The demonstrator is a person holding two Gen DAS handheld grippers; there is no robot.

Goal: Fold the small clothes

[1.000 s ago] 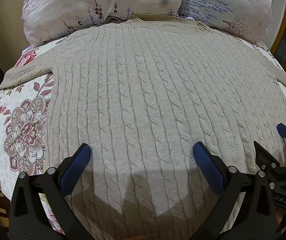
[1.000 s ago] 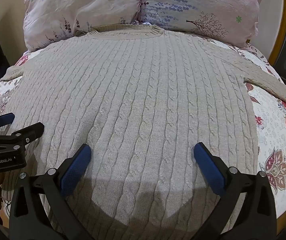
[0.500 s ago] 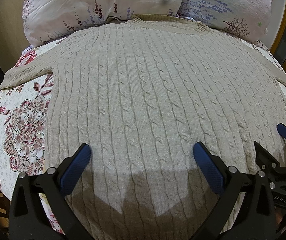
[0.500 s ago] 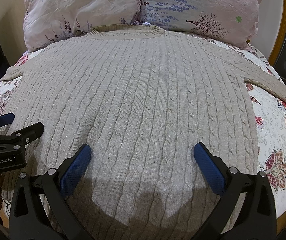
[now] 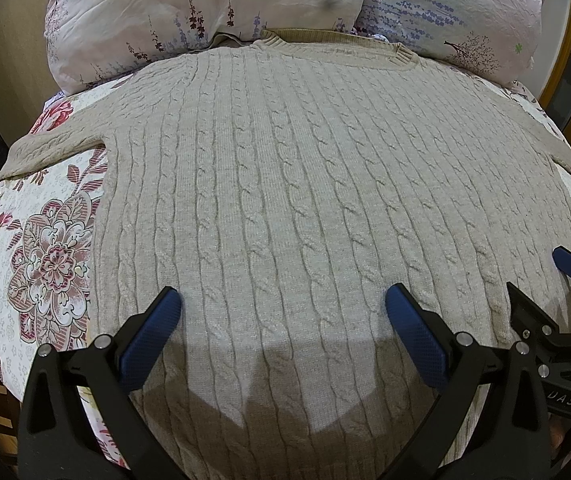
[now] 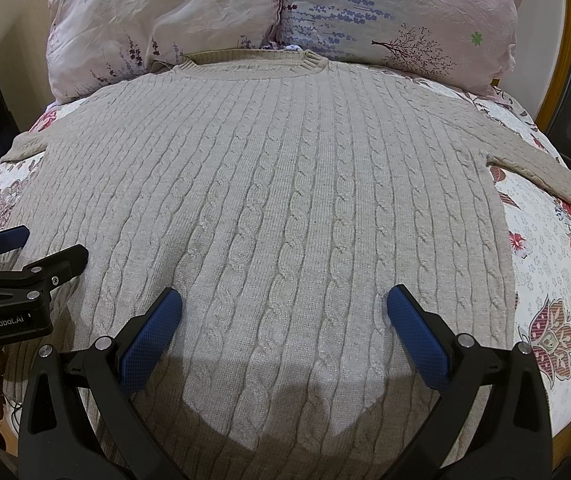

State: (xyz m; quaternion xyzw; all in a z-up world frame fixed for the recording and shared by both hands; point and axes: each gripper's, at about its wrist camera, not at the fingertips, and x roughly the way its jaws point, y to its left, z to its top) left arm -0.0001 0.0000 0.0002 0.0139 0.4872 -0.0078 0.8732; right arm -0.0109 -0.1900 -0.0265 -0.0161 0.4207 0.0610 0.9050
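Note:
A beige cable-knit sweater lies flat on the bed, collar toward the pillows, sleeves spread to both sides; it also fills the right wrist view. My left gripper is open and empty, hovering over the sweater's lower left part. My right gripper is open and empty over the lower right part. The right gripper shows at the left view's right edge, and the left gripper at the right view's left edge.
A floral bedsheet covers the bed, also seen at the right. Two pink floral pillows lie behind the collar. A wooden frame stands at the far right.

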